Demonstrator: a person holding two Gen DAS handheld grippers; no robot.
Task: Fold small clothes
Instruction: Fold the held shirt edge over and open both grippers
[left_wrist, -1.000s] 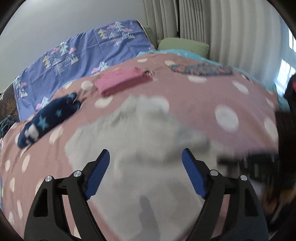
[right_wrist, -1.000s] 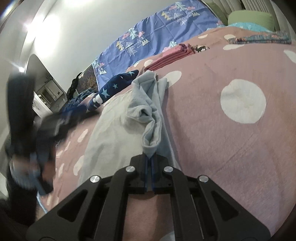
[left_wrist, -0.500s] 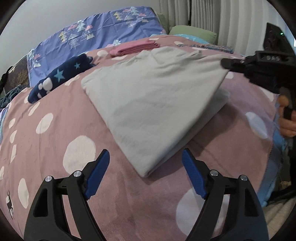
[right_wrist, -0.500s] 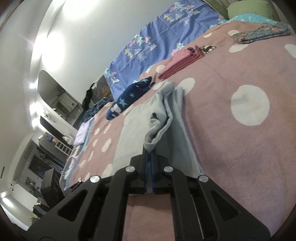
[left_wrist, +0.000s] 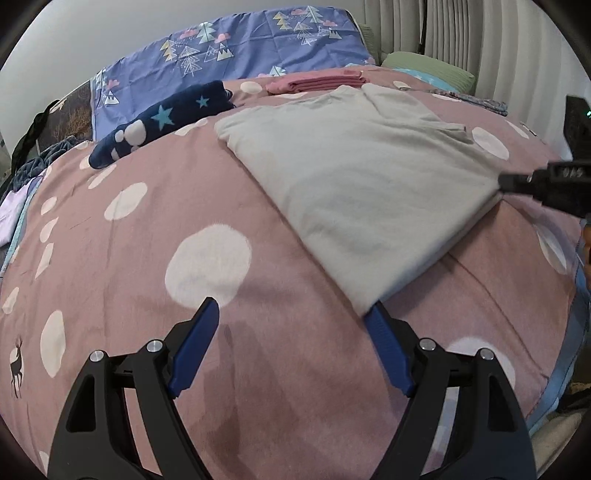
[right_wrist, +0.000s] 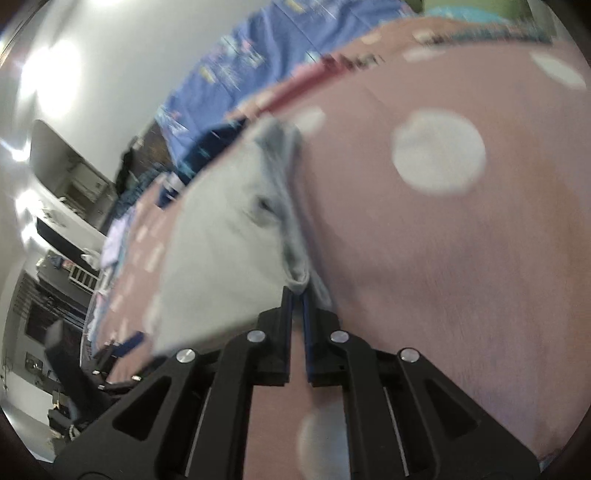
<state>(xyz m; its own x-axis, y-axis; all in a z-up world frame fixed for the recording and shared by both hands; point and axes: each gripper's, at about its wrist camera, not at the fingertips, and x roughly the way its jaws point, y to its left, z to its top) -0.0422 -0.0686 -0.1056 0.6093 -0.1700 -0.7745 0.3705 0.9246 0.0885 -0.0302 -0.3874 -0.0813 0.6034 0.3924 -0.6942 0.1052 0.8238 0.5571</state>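
A pink spotted bed (left_wrist: 110, 258) carries a grey shirt (left_wrist: 354, 177), folded flat, its long axis running from the near corner to the far right. The left gripper (left_wrist: 291, 321) is nearer that corner: its jaws gape wide and are narrowing, the corner touching the right jaw. The right gripper (right_wrist: 297, 295), jaws parting slightly, pinches the shirt's right corner.
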